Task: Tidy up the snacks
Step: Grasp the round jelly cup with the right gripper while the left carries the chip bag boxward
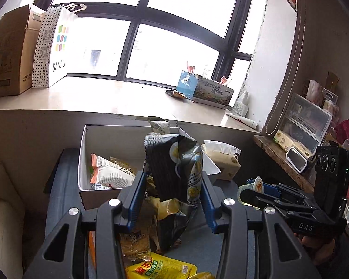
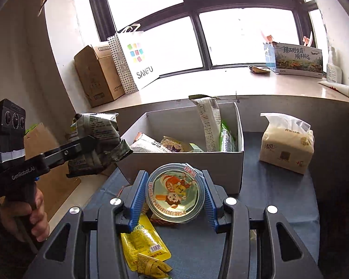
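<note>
Both lifted over the blue surface [image 2: 267, 209], left claw [image 1: 172, 186] clamped on an upright crinkled bag [image 1: 174, 169], right claw [image 2: 174, 193] clamped on a flat-lidded jelly cup [image 2: 174, 191], white box [image 2: 197, 162] just ahead, right nearer.

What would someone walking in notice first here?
Probably the two hand-held grippers, each clamped on a snack: the left gripper holds a crinkled dark snack bag, the right gripper a round jelly cup. Just beyond them stands a white box already part-filled with packets, below a bright window.
</note>
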The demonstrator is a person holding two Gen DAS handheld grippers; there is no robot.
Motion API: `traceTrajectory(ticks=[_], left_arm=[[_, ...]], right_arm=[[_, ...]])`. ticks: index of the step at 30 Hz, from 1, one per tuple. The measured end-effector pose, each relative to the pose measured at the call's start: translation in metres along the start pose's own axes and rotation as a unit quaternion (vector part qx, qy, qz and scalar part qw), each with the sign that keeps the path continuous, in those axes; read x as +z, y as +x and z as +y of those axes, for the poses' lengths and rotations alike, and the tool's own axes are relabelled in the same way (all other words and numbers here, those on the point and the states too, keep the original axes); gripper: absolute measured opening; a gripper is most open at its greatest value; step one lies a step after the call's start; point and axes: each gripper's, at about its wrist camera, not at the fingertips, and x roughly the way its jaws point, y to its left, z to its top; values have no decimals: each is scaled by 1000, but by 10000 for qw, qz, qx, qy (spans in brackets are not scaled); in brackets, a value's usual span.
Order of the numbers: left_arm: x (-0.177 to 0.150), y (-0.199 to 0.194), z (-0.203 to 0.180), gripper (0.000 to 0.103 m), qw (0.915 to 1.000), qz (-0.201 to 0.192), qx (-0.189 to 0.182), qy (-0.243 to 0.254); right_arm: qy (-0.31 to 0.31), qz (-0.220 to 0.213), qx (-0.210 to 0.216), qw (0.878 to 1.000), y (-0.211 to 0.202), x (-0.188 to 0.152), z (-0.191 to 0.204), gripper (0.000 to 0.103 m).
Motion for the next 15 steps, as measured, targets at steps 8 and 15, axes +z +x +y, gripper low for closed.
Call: traceTrajectory(ticks=[8, 15], left_arm=[[44, 62, 16, 49, 9987, 274, 420, -121], [51, 109, 41, 103, 9913, 876, 986, -4]], right_arm=[[263, 60, 307, 9992, 58, 59, -14, 49], [803, 249, -98, 9964, 105, 83, -41, 80]])
